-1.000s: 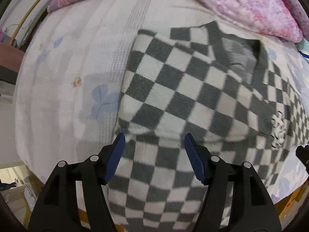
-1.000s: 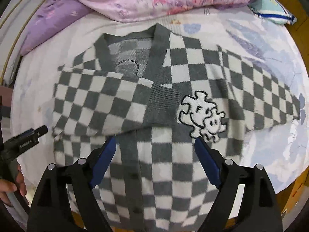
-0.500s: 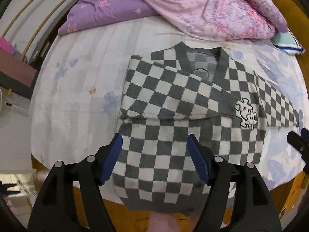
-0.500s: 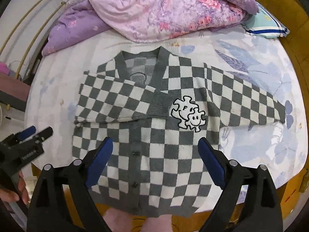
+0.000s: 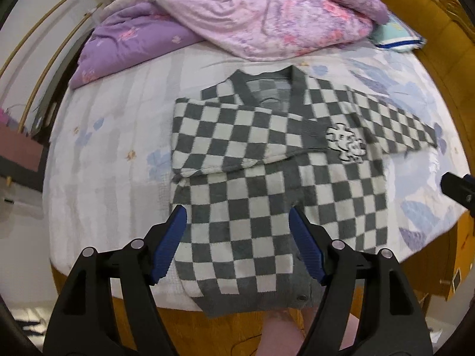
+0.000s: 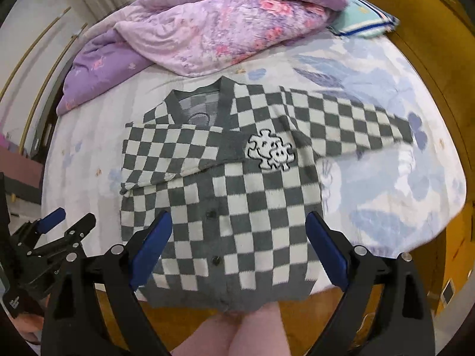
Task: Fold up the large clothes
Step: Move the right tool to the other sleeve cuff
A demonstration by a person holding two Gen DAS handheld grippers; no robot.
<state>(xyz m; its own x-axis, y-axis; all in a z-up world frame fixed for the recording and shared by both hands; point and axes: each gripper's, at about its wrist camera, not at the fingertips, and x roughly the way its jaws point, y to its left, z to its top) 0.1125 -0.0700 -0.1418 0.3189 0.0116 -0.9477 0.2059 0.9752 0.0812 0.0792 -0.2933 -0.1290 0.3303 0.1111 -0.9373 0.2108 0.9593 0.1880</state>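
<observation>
Checkered cardigan (image 6: 237, 195) flat on the bed sheet (image 6: 386, 184), collar toward the quilt (image 6: 213, 26), hem nearest; left gripper (image 5: 237, 222) opening, right gripper (image 6: 239, 231) spread wide, both empty.

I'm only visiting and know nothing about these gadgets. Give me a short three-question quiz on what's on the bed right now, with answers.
1. True or false: one sleeve of the grey-and-white checkered knit cardigan is folded across its chest.
2. Which sleeve lies stretched out on the white floral bedsheet: A, the one on the picture's left, or B, the one on the right?
3. Fill in: the crumpled pink floral quilt lies beyond the cardigan's ____.

Key: 1 true; 2 B; 3 collar.
</observation>
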